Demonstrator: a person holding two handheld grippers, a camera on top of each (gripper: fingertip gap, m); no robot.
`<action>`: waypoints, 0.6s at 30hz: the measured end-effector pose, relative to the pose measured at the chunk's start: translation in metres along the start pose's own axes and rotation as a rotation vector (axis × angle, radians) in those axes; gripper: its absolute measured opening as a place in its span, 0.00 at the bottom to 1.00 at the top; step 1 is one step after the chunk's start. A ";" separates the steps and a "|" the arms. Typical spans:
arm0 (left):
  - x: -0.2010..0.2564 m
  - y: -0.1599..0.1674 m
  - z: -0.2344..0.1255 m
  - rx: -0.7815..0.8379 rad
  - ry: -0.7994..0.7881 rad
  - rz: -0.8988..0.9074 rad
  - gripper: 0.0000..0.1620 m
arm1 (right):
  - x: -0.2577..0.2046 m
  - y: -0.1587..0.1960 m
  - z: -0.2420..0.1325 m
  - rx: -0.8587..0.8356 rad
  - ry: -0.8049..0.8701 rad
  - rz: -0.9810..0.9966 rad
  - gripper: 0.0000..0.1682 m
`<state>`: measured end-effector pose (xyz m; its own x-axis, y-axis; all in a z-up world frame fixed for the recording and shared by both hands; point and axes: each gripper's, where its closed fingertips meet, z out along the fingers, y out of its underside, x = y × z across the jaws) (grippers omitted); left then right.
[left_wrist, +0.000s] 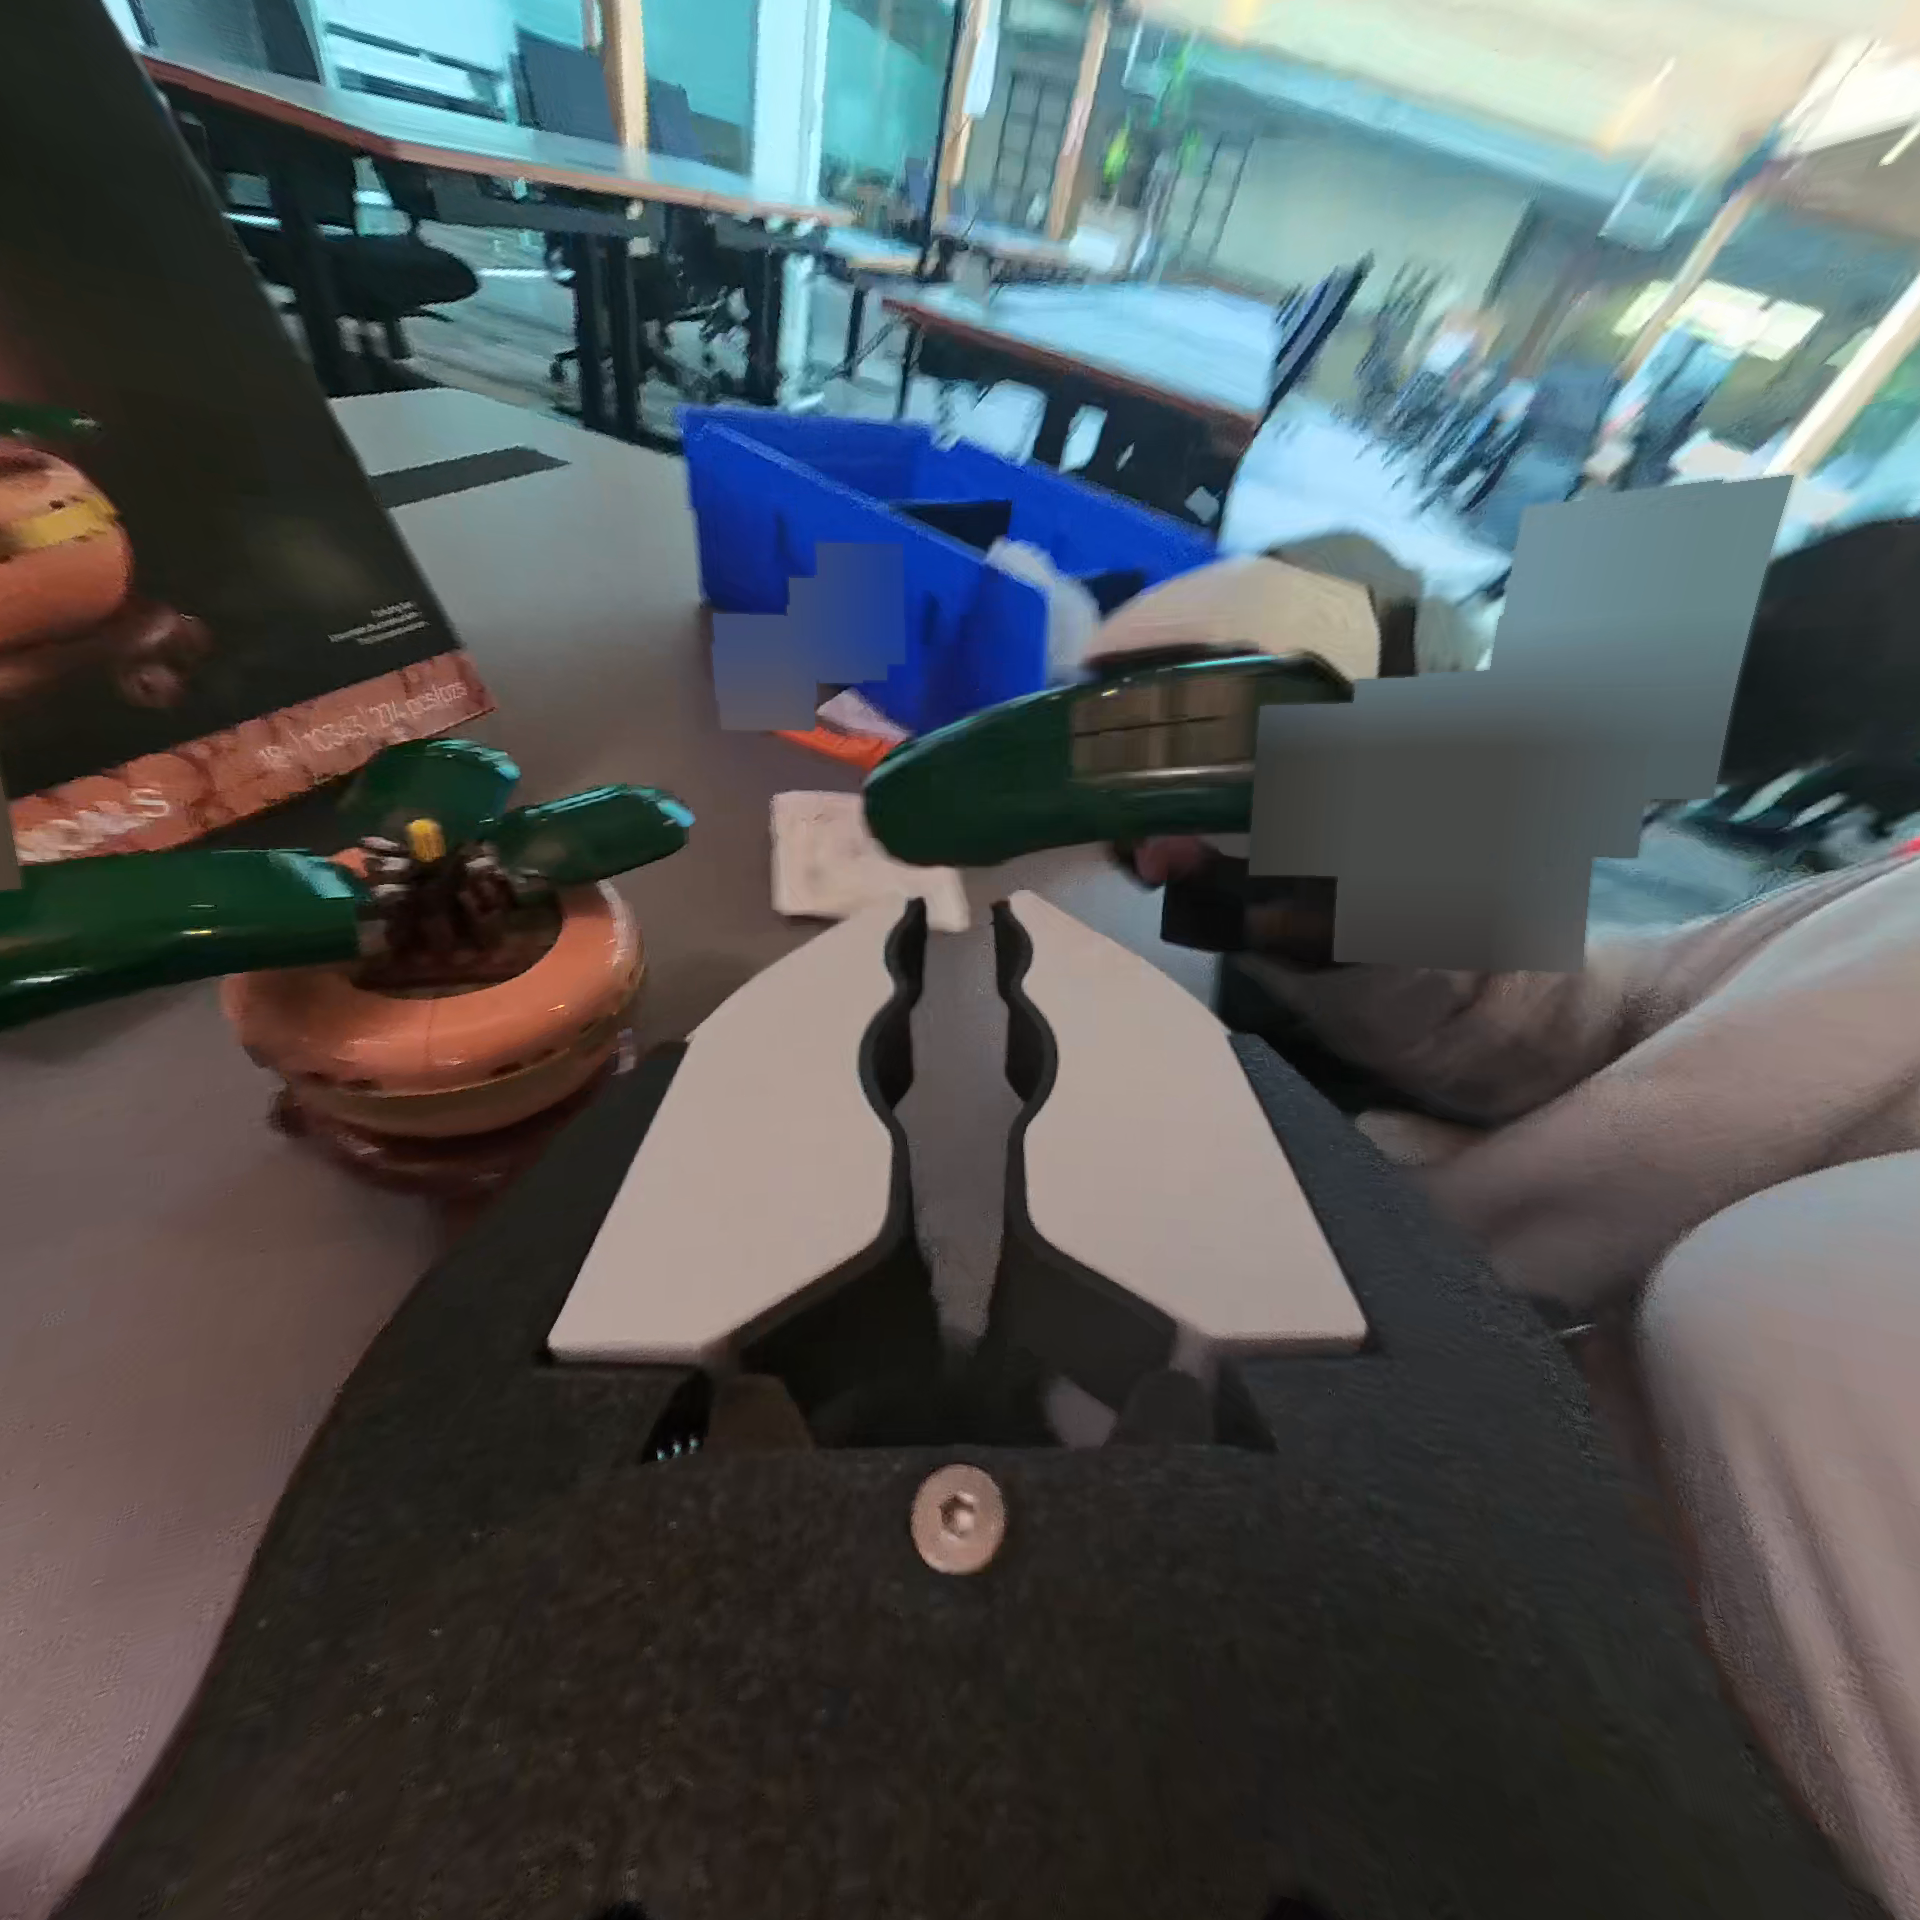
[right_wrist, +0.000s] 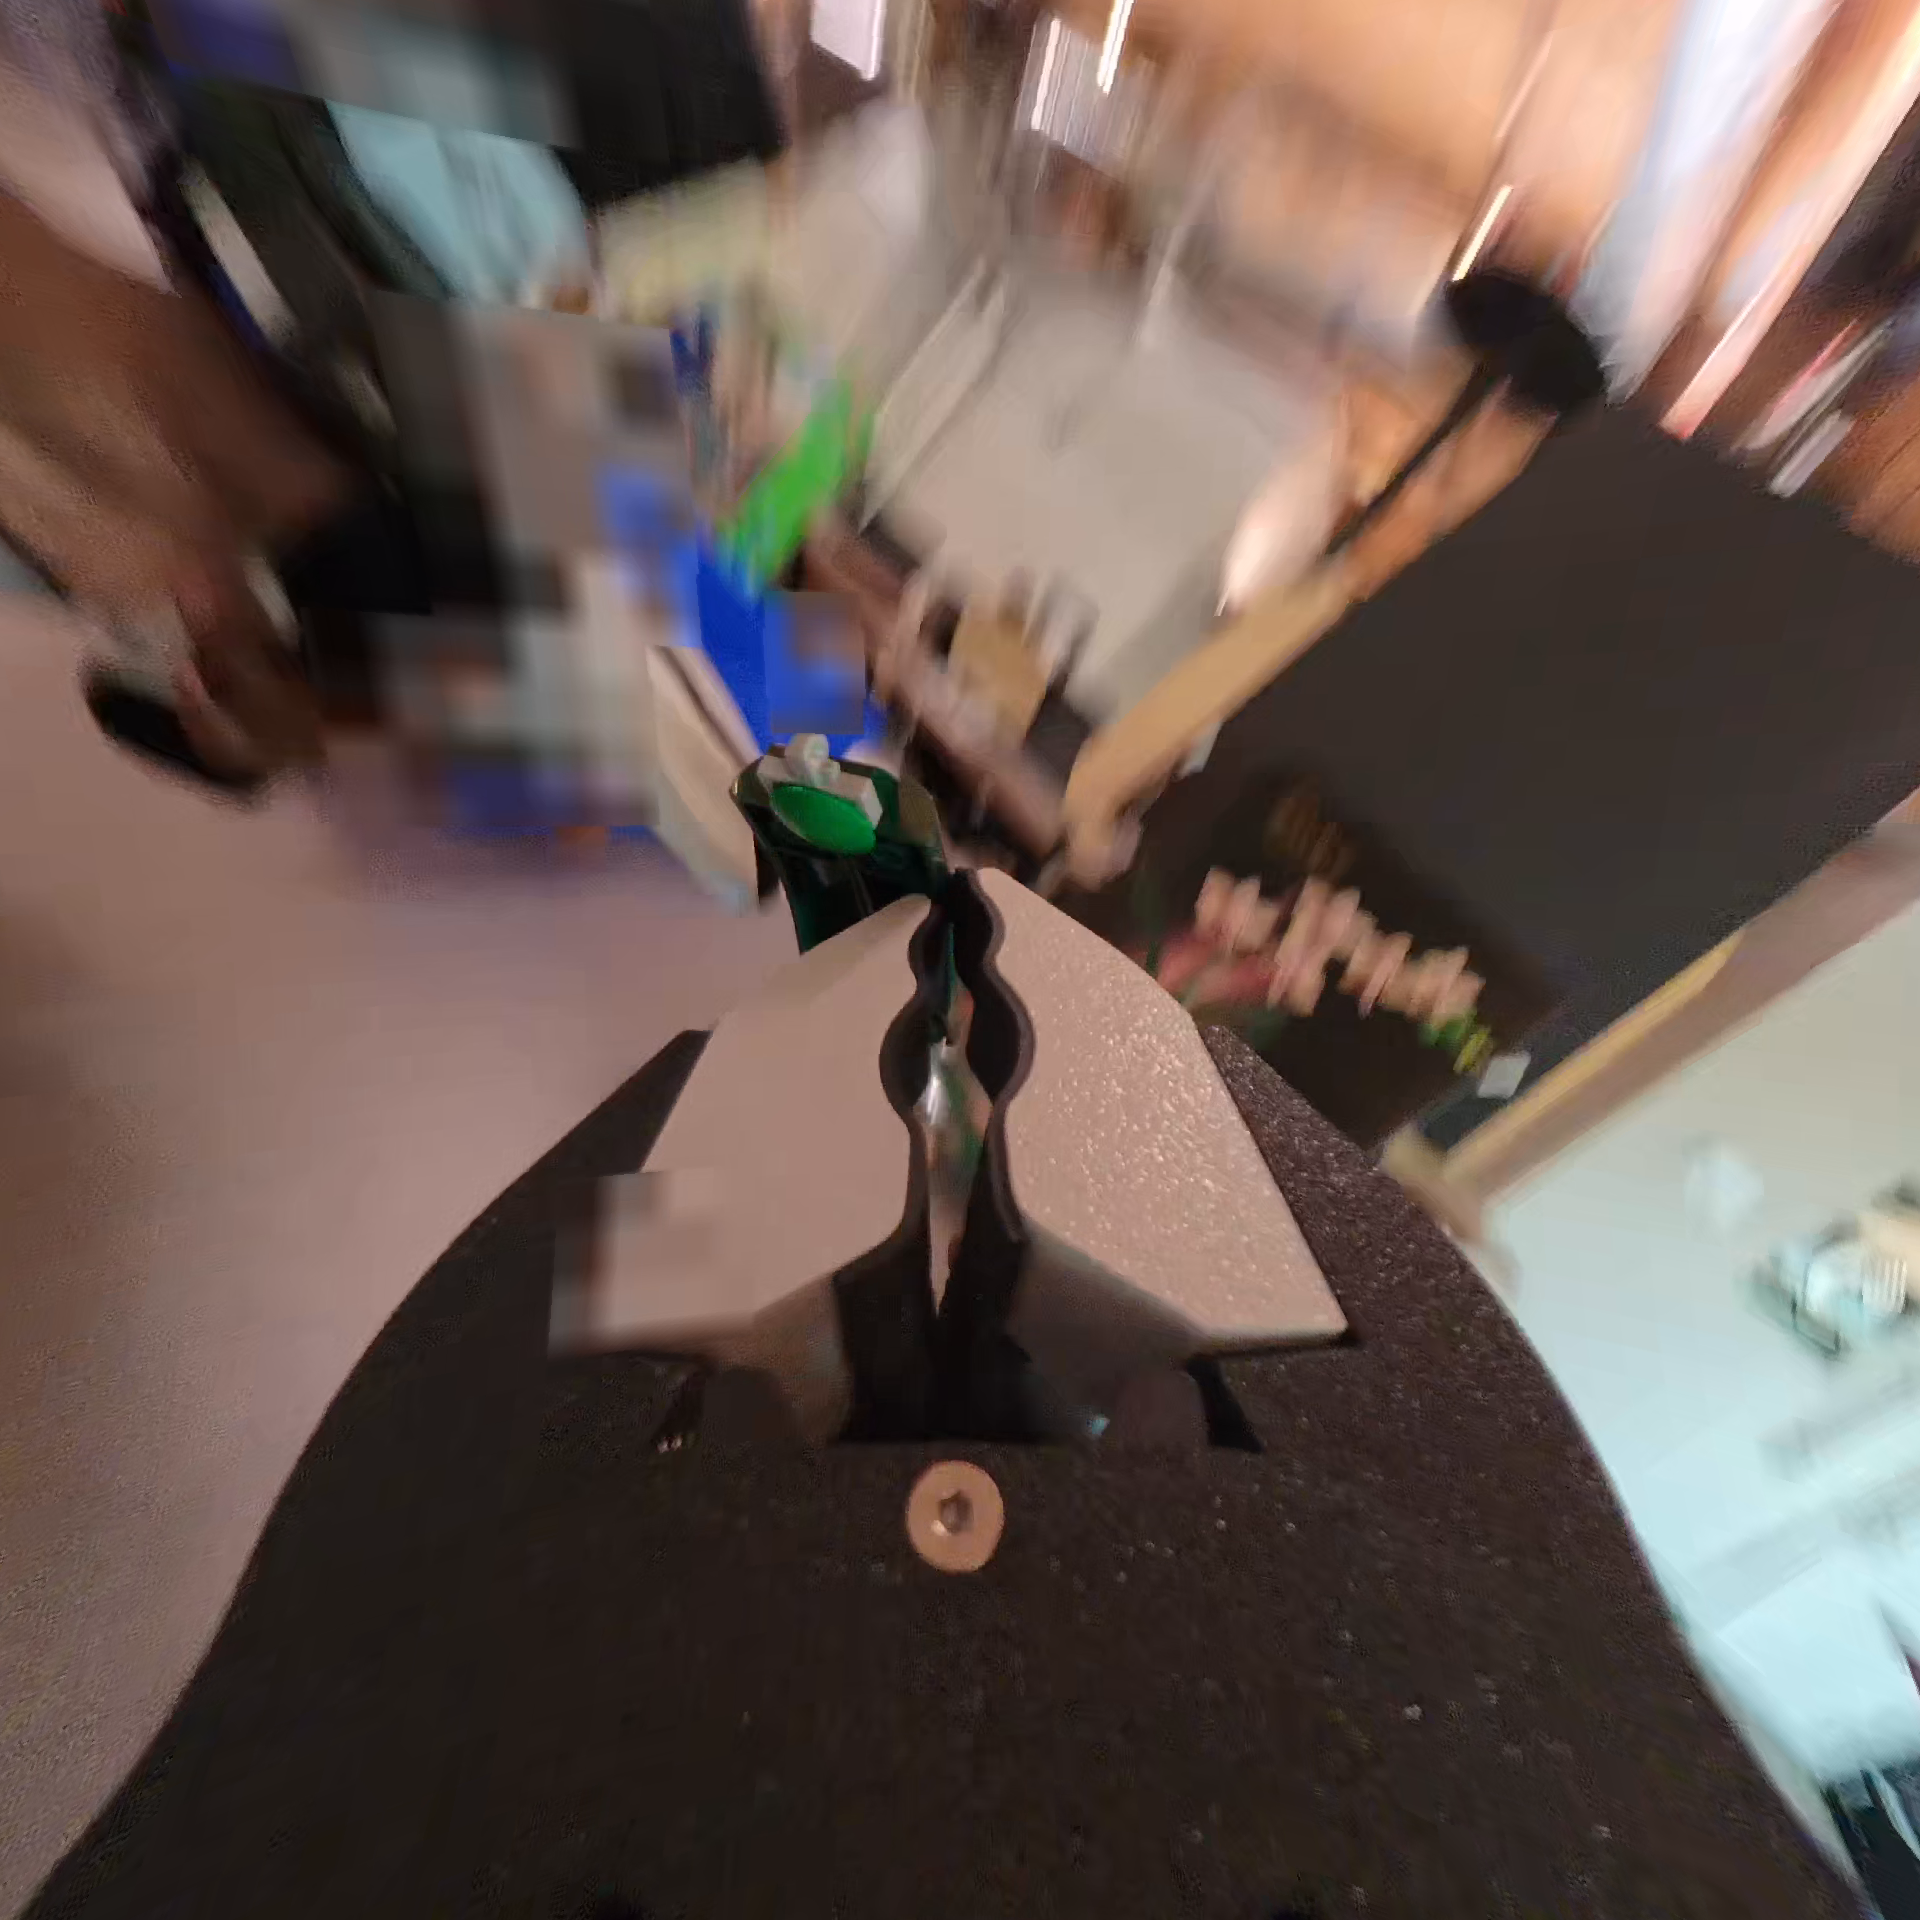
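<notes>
My left gripper (left_wrist: 956, 920) hovers low over the grey table (left_wrist: 582, 540), its jaws a narrow gap apart with nothing between them. Just ahead lies a small white packet (left_wrist: 831, 862). To its left stands a terracotta toy-brick pot (left_wrist: 447, 1029) with dark soil and long green leaves (left_wrist: 187, 914). A loose green leaf piece (left_wrist: 1039, 779) is held in the air to the right of the pot, above my left fingertips. My right gripper (right_wrist: 956, 914) is shut on that green leaf piece (right_wrist: 831, 831), which sticks out past its tips. The right wrist view is heavily blurred.
A blue divided bin (left_wrist: 914, 561) stands behind the packet. A dark printed box (left_wrist: 208, 468) leans at the left, also in the right wrist view (right_wrist: 1558, 727). A person's light sleeve (left_wrist: 1662, 1091) fills the right. Desks and chairs stand beyond.
</notes>
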<state>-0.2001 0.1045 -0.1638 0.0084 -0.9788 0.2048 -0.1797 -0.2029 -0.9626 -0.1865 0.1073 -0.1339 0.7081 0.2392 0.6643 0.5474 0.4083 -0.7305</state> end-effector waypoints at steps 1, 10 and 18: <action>0.007 -0.007 -0.001 0.048 0.065 -0.077 0.12 | 0.003 -0.027 -0.012 0.189 0.042 -0.018 0.01; 0.077 -0.038 -0.011 0.271 0.831 -0.725 0.27 | -0.010 -0.079 -0.035 0.341 0.162 -0.527 0.01; 0.063 -0.045 -0.023 0.383 0.711 -0.548 0.11 | -0.015 -0.054 -0.027 0.251 0.028 -0.425 0.04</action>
<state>-0.2146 0.0524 -0.1039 -0.6226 -0.5258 0.5796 0.0054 -0.7436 -0.6686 -0.2150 0.0577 -0.1084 0.4589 -0.0167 0.8883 0.6686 0.6650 -0.3328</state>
